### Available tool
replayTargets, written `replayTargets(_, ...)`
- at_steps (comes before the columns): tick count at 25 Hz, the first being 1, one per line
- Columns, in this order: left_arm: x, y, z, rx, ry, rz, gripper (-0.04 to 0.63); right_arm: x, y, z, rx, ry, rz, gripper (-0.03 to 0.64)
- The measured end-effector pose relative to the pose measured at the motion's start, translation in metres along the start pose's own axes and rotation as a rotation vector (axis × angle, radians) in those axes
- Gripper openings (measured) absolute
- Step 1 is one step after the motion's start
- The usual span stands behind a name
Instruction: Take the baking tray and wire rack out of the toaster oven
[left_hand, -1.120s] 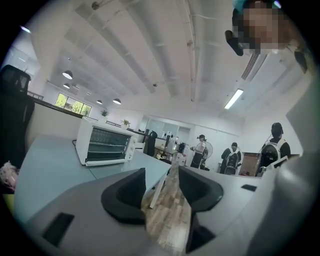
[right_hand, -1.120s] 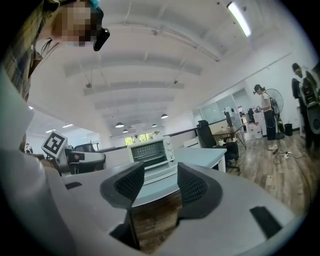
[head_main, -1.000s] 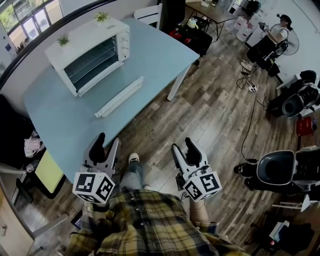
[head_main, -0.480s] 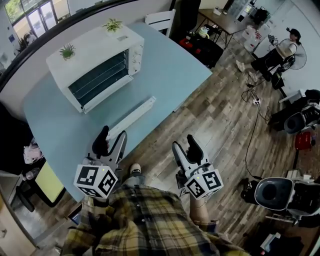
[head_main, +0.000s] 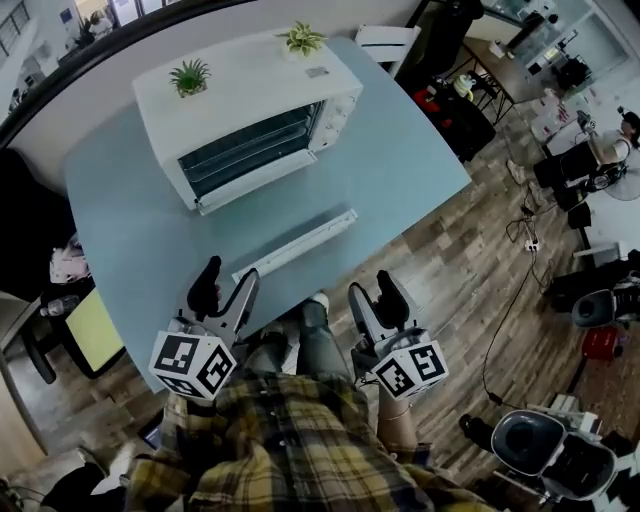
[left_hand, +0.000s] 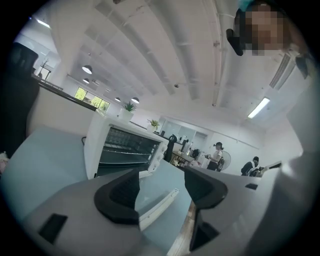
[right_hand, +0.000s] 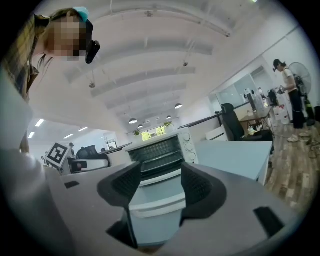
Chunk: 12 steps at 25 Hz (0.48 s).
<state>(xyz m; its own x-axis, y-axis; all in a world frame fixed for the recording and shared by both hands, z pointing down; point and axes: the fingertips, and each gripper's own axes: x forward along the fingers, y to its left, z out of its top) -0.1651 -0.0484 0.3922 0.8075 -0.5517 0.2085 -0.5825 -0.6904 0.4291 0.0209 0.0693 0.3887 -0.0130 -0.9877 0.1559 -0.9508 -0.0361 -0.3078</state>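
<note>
A white toaster oven (head_main: 250, 110) stands on the light blue table (head_main: 130, 230), its front facing me. Through the front I see the bars of a wire rack (head_main: 250, 150); the baking tray I cannot pick out. My left gripper (head_main: 226, 286) is over the table's near edge, and my right gripper (head_main: 372, 296) is just off that edge. Both are well short of the oven. Their jaws have just been opening, and both are open with nothing between them. The left gripper view has the oven (left_hand: 127, 150) beyond the left gripper (left_hand: 161, 187). The right gripper view frames the oven (right_hand: 162, 150) between the right gripper's (right_hand: 161, 187) fingers.
A long white bar (head_main: 295, 245) lies on the table between the oven and my grippers. Two small potted plants (head_main: 190, 75) sit on top of the oven. A white chair (head_main: 390, 42) stands behind the table. Black chairs (head_main: 545, 455) and cables are on the wooden floor to the right.
The table and oven have come nearer and now sit more centrally in the head view. Both grippers have moved forward from over the floor to the table's near edge.
</note>
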Motion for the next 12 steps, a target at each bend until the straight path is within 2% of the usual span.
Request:
replayTargets(5,0.008,0.035,0.006,-0.058,-0.039,0.115,0.278,0.055,-0.008,0.001,0.02,0.054,0.096,0.236)
replayTargets(12,0.04,0.06,0.025,-0.106,-0.131,0.278,0.276,0.146,-0.017,0.011,-0.01,0.134,0.308,0.236)
